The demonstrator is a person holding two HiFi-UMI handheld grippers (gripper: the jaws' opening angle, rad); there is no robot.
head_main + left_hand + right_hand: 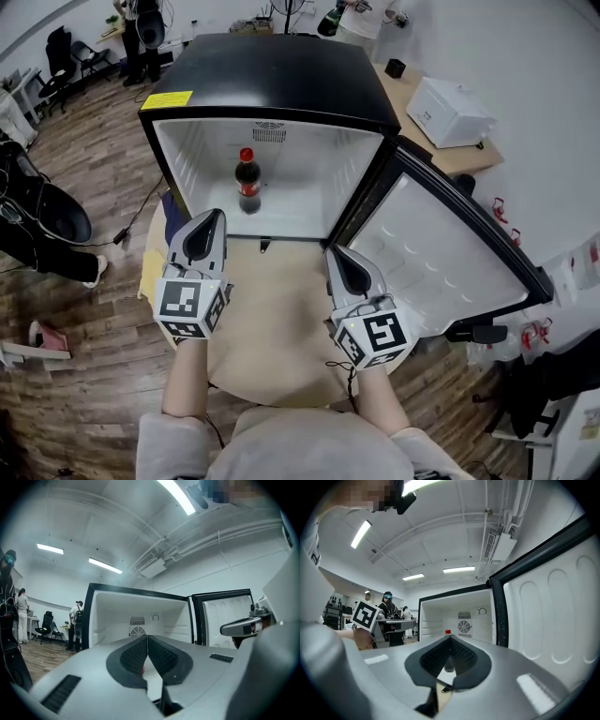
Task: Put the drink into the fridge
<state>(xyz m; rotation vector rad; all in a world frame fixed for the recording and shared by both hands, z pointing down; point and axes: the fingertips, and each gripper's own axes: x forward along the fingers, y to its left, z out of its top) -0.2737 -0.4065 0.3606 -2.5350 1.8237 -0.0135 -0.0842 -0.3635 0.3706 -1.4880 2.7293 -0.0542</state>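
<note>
The fridge [272, 66] stands open ahead of both pairs of jaws. It is a small box with a glossy black shell, and the inside is of smooth white plastic. It holds only one thing that I can see: the drink [247, 183], a dark cola bottle with a red cap [448, 632] and a red label. The bottle stands upright on the fridge floor, ahead of the left jaws and a little to their right, and ahead of the right jaws toward their left. It is apart from both.

The left gripper [214, 216] has its jaws closed, the tips meeting in one line, and nothing is between them. Its pads [133, 656] are black with a fine dotted texture, set in a smooth grey shell. The right gripper [336, 251] is the same: the jaws are together at the tips and hold nothing. A narrow slit lower between its pads [464, 658] shows a part of the bottle behind.

In the back wall, beyond the left jaws, I see a round fan grille [137, 631] with a slotted vent above it. The door [441, 253] hangs open to the right of the right jaws. It has a black frame, and its white liner is moulded in rounded hollows. A yellow label [167, 99] sits on the top front corner of the fridge, ahead of the left jaws and to their left.
</note>
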